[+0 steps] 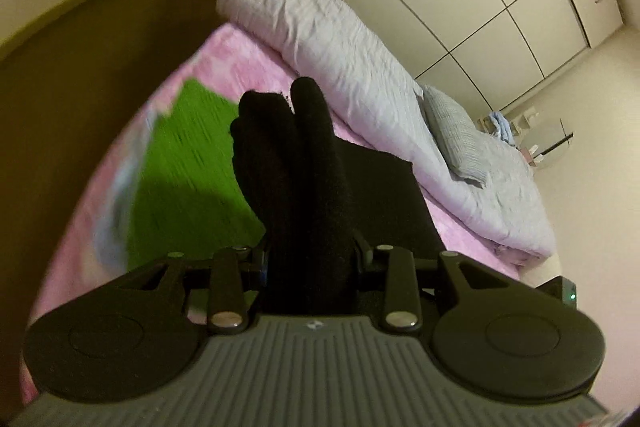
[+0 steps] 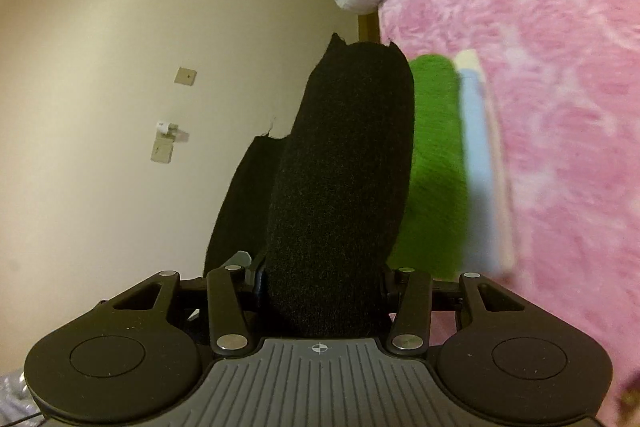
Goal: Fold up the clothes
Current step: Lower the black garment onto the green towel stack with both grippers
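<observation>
A: Left wrist view: left gripper (image 1: pixel 310 259) clamped on a bunched black garment (image 1: pixel 292 163), fuzzy knit, rising forward along the fingers over the pink bed cover (image 1: pixel 248 55).

B: Right wrist view agrees; right gripper (image 2: pixel 326 279) pinches a thicker wad of the same black cloth (image 2: pixel 344 163).

A: So the garment hangs between both hands, long axis hand to hand.

B: Green folded cloth (image 1: pixel 192 163) lies just beyond, left of the left gripper. Judged: neither hand nearer; lay-down is forward onto the bed.
</observation>
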{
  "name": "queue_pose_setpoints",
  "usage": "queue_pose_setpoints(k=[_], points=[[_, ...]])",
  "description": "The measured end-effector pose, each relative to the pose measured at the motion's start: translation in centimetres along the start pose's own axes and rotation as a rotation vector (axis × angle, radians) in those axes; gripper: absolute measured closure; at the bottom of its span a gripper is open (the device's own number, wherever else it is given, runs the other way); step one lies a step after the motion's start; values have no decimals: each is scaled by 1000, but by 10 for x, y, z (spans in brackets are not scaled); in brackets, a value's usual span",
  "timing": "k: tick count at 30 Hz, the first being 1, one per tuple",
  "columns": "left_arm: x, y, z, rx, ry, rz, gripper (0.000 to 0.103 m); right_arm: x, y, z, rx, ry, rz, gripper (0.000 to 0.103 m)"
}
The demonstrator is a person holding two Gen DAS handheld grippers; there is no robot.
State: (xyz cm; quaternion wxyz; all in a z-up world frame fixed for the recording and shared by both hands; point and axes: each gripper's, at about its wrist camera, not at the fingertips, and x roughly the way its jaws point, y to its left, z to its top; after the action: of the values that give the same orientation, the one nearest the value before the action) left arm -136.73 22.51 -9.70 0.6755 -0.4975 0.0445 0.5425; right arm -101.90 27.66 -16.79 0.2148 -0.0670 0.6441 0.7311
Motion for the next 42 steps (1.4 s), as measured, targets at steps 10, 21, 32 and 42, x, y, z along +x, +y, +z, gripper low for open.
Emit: queue_pose_setpoints(k=[10,21,32,42], points=[[62,70,45,34,-34,-44,73,92,-11,37,-84,-68,-34,56],[117,112,29,2,46,-8,67,121,-62,38,-80,-64,-174,47],[49,67,26,116,-35,193,75,76,7,13,-294,-134,-416,42],[59,52,-22,294,41,274,79,90,41,-54,-658,-27,-552,55]])
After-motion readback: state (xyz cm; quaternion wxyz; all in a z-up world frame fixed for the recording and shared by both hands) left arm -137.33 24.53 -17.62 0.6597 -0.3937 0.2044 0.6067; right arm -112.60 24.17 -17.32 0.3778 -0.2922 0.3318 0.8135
